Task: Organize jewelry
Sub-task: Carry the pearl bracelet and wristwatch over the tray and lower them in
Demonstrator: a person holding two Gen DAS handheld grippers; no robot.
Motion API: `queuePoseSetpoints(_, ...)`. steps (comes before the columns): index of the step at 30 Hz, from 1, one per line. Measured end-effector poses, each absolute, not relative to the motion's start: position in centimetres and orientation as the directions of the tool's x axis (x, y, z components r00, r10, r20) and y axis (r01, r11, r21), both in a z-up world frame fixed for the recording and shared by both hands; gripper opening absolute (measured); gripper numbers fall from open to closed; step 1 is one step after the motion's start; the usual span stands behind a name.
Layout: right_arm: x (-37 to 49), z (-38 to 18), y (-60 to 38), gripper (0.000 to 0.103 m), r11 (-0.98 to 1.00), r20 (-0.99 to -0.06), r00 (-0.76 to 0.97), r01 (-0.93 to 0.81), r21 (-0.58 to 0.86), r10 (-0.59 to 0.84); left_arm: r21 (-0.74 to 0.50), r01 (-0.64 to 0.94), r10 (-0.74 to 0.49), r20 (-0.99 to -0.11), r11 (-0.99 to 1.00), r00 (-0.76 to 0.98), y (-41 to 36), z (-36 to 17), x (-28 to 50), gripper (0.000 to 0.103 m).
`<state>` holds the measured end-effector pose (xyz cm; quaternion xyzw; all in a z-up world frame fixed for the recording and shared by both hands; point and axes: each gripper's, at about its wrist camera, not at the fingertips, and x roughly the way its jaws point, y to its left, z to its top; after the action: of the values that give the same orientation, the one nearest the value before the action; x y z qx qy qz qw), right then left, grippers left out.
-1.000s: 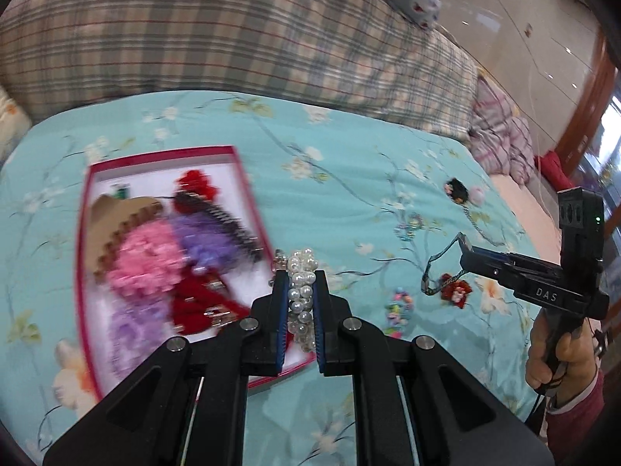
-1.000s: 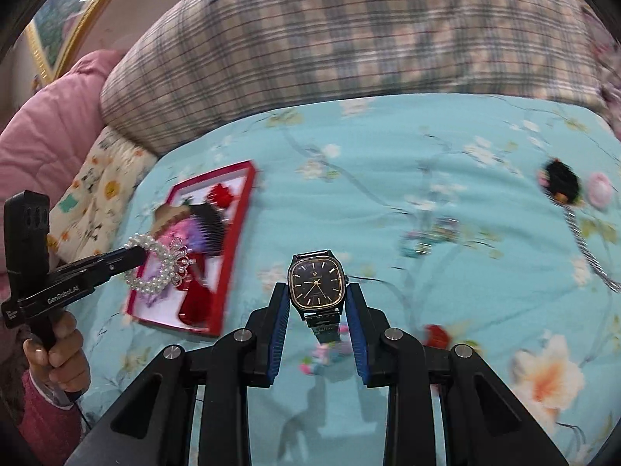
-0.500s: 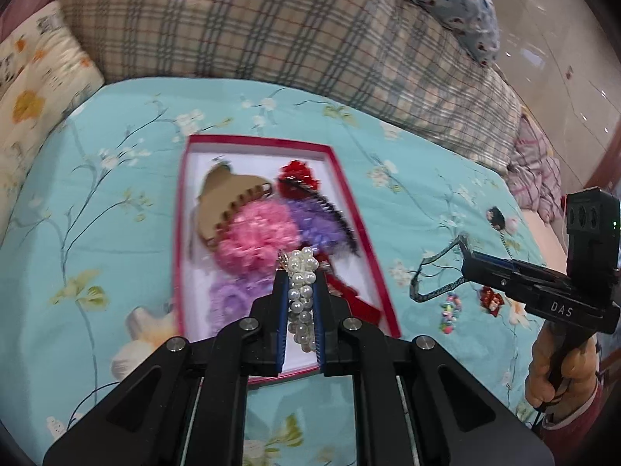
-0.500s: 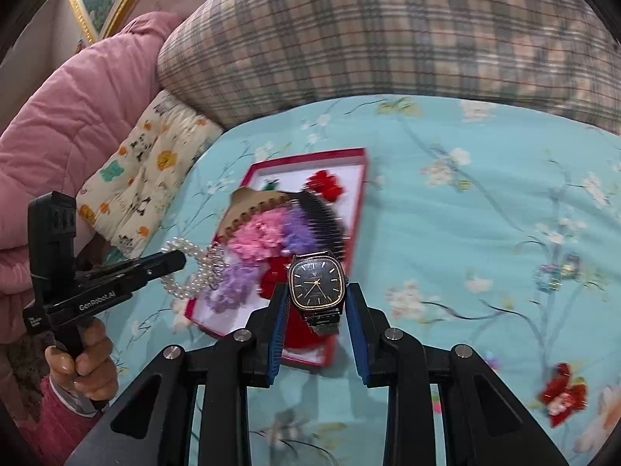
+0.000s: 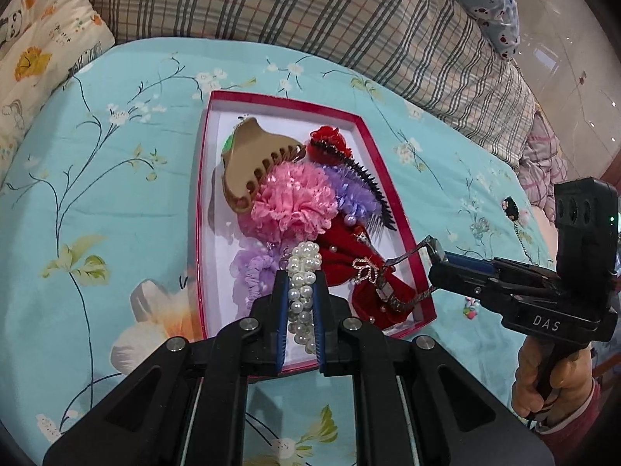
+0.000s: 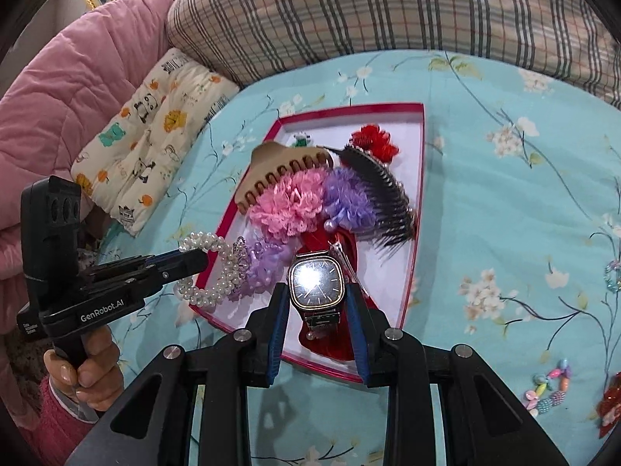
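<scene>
A red-rimmed white box (image 5: 287,99) lies on the turquoise bedspread, holding a tan claw clip (image 5: 252,163), pink scrunchie (image 5: 297,202), purple frills, black comb and red bow. My left gripper (image 5: 300,283) is shut on a pearl bracelet (image 5: 303,272) over the box's near end. In the right wrist view it (image 6: 194,262) hangs the pearl bracelet (image 6: 217,272) at the box's (image 6: 349,108) left rim. My right gripper (image 6: 316,295) is shut on a square dark-faced watch (image 6: 316,281) above the red bow. In the left wrist view the right gripper (image 5: 436,256) hovers at the box's right rim, watch band (image 5: 407,303) dangling.
A plaid pillow (image 5: 310,11) and a panda cushion (image 6: 155,124) border the far side, with a pink quilt (image 6: 70,97) at the left. Loose pieces lie on the bedspread to the right: a bead bracelet (image 6: 549,388), a red ornament (image 6: 609,404), a black flower with chain (image 5: 512,207).
Both grippers have travelled left and lower to the box, still gripping the pearls and the watch. The box now sits centred and larger in both views.
</scene>
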<state>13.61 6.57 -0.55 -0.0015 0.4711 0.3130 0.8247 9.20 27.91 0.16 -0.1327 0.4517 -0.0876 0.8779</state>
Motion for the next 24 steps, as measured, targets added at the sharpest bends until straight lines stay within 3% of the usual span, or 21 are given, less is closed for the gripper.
queuePoseSetpoints(24, 14.3, -3.5, 8.1, 0.03, 0.801, -0.807, 0.315, -0.523, 0.291, 0.499, -0.215, -0.008, -0.18, -0.838, 0.977, 0.514, 27.6, -3.1, 10.0, 0.009)
